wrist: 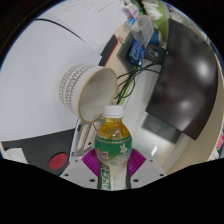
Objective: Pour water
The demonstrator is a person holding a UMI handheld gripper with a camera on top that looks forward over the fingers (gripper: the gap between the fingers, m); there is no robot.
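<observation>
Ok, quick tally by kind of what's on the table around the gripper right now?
Bottles: 1, a green-labelled bottle with a yellow cap, held between the gripper fingers
Cups: 1, a white ribbed paper cup lying tipped just beyond the bottle
Monitors: 1, a dark monitor beyond them
Total: 3
Small items farther back are too unclear to count.

The tool (109,168) grips a small bottle (113,142) with a yellow cap and green label between its purple pads (93,160), both fingers pressed to it. Just beyond the bottle a white ribbed cup (84,92) stands tilted on the white desk (40,60), a dark monitor (180,85) beside it.
</observation>
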